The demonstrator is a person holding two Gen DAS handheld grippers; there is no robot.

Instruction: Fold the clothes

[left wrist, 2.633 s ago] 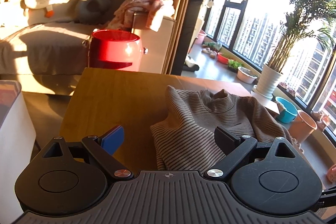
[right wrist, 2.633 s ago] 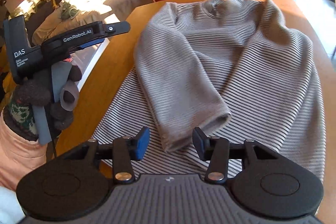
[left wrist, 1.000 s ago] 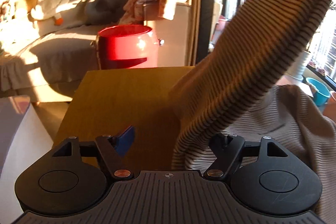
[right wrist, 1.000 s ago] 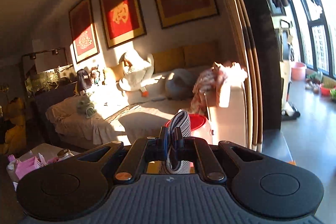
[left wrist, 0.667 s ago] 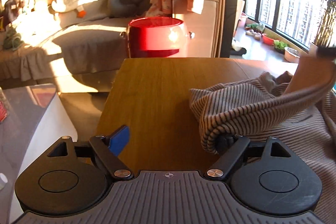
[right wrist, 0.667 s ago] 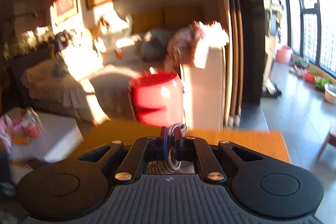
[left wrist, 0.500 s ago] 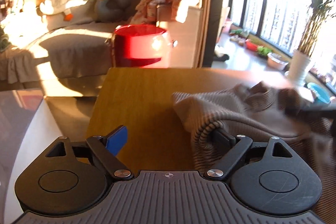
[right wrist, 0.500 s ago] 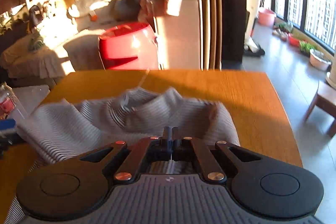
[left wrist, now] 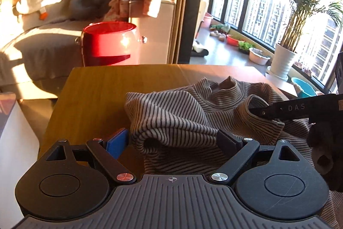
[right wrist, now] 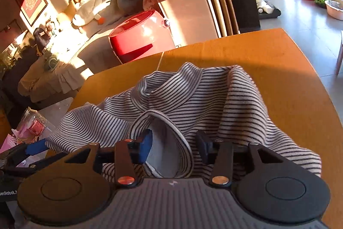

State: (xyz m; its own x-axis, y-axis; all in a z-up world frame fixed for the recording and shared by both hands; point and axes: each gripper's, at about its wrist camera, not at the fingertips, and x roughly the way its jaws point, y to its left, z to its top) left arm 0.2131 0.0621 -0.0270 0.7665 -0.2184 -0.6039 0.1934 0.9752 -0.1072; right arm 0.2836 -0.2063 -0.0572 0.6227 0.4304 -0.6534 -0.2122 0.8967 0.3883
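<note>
Both grippers sit low over the striped sweater [right wrist: 214, 100], which lies rumpled on the wooden table [right wrist: 289, 70]. Right gripper [right wrist: 174, 146]: jaws opening, with the sleeve cuff [right wrist: 165, 143] standing loose between them, seemingly no longer pinched. Left gripper [left wrist: 171, 141]: jaws opening wide around the bulging sleeve fold [left wrist: 171, 121], pads clear of it. That sleeve runs crosswise from the left claw towards the right, so either hand can reach it. Soft ribbed knit, thin dark stripes, funnel collar [right wrist: 167, 83] at the far side.
</note>
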